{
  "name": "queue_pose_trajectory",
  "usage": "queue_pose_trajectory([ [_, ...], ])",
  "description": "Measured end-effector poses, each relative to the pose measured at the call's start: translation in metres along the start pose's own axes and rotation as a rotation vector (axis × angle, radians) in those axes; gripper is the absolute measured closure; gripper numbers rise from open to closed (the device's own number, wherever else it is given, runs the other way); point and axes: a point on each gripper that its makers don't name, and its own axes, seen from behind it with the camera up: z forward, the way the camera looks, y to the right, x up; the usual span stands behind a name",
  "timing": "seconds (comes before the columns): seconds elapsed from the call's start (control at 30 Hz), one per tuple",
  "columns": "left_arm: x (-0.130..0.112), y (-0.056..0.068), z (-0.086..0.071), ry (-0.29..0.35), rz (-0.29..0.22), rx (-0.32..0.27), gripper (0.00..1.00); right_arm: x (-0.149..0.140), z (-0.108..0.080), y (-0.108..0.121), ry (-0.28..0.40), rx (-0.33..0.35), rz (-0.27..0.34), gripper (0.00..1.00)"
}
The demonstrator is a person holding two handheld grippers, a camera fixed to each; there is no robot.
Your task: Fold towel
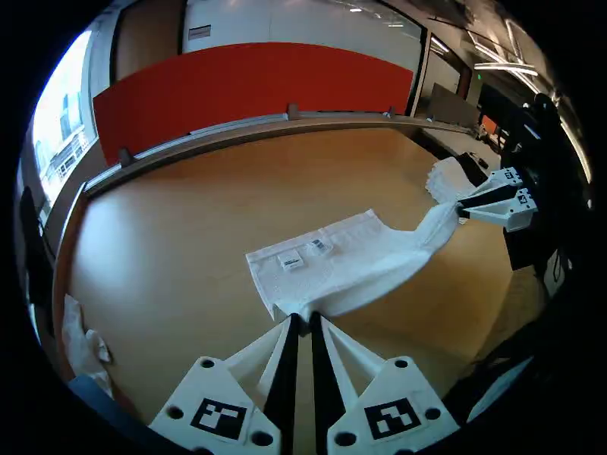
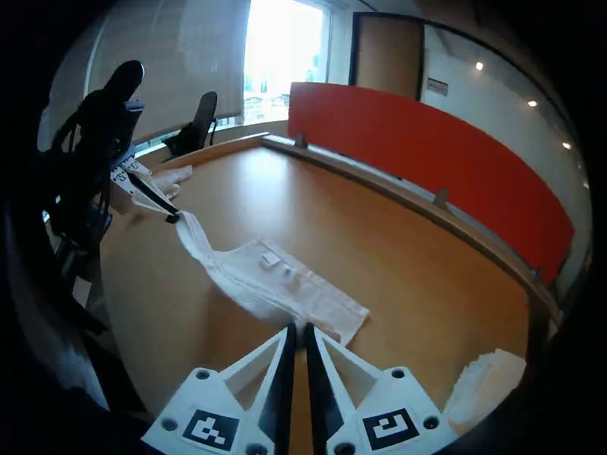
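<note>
In the left gripper view, the left gripper point(image 1: 303, 322) comes in from 6 o'clock with its jaws drawn nearly together, nipping the near corner of the white towel point(image 1: 341, 265). The towel lies across the middle of the wooden table point(image 1: 190, 227) and rises toward 3 o'clock, where the right gripper point(image 1: 461, 212) has its far end pinched and lifted off the wood. Bare tabletop runs wide from 9 to 12 o'clock, up to the red partition point(image 1: 250, 83) along the far edge. The table's own edge lies close at 4 o'clock. Just beyond the right gripper we see a stack of white cloths point(image 1: 448, 178) — and a crumpled cloth point(image 1: 80, 345) sits at 8 o'clock by the near edge.

In the right gripper view, the right gripper point(image 2: 297, 330) enters at 6 o'clock, jaws closed to a slit on the towel's point(image 2: 265, 284) near edge. The towel stretches toward 10 o'clock, where the left gripper point(image 2: 173, 218) clamps its raised end. We see open wood from 12 to 3 o'clock, bounded by the partition point(image 2: 432, 159). The stack of cloths point(image 2: 485, 379) sits at 4 o'clock by the table's point(image 2: 379, 250) edge, clear of the towel's corner. A black chair point(image 2: 201, 114) stands at 11 o'clock beyond the table.
</note>
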Motion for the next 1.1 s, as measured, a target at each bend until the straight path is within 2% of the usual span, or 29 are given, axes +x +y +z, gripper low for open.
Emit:
queue_pose_trajectory([
  [0.37, 0.009, -0.013, 0.031, -0.001, -0.015, 0.027, 0.88, -0.007, 0.026, 0.017, -0.049, -0.01, -0.011, 0.9],
  [0.57, 0.007, -0.02, 0.046, -0.017, -0.01, 0.041, 0.88, -0.014, 0.041, 0.023, -0.074, -0.007, 0.006, 0.9],
  [0.77, 0.003, -0.023, 0.056, -0.031, -0.001, 0.044, 0.88, -0.02, 0.049, 0.025, -0.092, -0.002, -0.003, 0.9],
  [1.1, 0.002, -0.032, 0.08, -0.039, -0.018, 0.051, 0.88, -0.034, 0.068, 0.034, -0.133, 0.01, 0.012, 0.9],
])
